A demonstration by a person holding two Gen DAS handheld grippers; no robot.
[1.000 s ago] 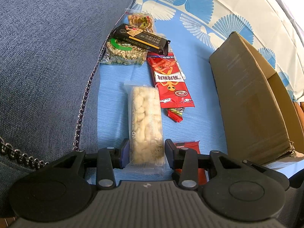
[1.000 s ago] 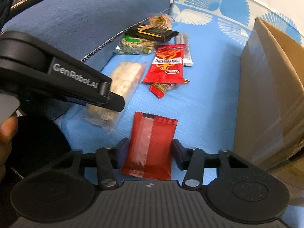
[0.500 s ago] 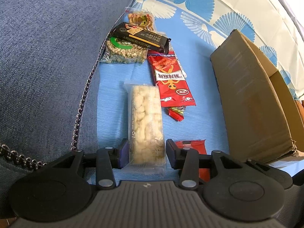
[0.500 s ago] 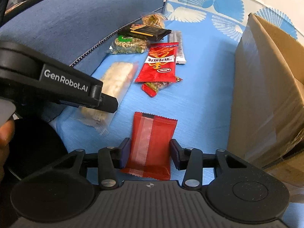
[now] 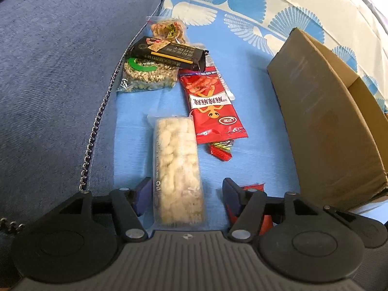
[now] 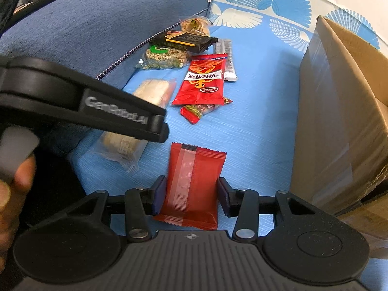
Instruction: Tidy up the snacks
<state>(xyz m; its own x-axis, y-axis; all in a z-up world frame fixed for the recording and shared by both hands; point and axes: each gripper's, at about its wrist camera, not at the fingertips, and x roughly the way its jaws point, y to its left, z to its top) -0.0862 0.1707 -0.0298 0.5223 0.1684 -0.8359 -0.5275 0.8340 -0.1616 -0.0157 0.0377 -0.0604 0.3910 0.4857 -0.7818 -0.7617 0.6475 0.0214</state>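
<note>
The left gripper sits at the bottom centre of the left wrist view. Its jaws are opening, and the clear-wrapped puffed rice bar lies between them on the blue cloth. The left pad is just beside the wrapper edge; the right pad stands well apart from it. 1 second earlier both pads sat close against the bar, so the grip has been released. Judged from this, the bar is not being carried to the cardboard box at the right of the frame, and a regrasp may be needed.

The right gripper holds its jaws about half open at the bottom centre of the right wrist view. Both pads bracket the plain red packet; the left pad meets its edge, but whether the packet is clamped cannot be told. This arrangement matches the earlier frame.

Farther out, toward the upper centre, lie the red shrimp-print snack bag, a small red sachet under its lower end, a black bar, and a green-labelled nut pack. None has moved.
</note>
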